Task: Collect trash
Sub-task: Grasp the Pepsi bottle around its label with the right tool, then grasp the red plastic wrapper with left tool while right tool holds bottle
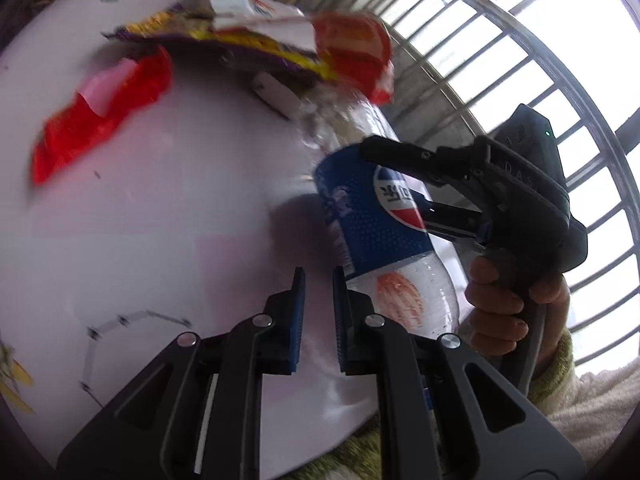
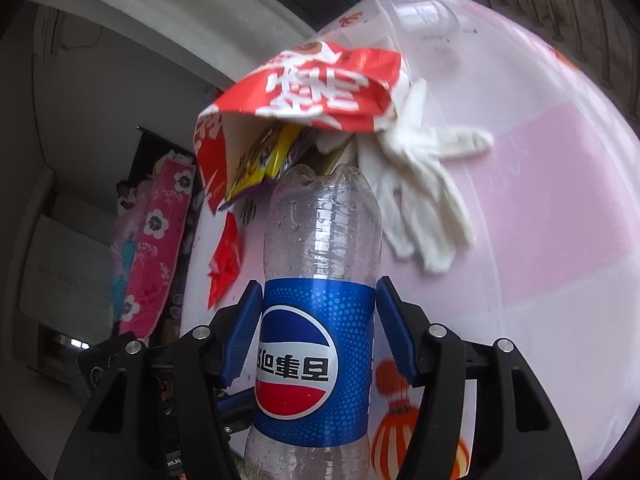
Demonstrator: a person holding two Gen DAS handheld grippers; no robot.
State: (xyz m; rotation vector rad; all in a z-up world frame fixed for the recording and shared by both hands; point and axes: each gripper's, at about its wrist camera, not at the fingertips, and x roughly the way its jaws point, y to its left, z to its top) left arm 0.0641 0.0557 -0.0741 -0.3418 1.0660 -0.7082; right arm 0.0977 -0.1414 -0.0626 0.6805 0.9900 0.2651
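An empty clear Pepsi bottle with a blue label is clamped at its label between the blue pads of my right gripper; it also shows in the left wrist view. My left gripper is nearly shut and empty, just left of the bottle over the white table. Beyond lie a red and white snack bag, a purple and yellow wrapper, a red plastic scrap and a white glove.
My right gripper's body and the hand that holds it stand at the table's right edge. A barred window is behind. A clear plastic cup lies at the table's far side. Pink flowered cloth hangs off to the left.
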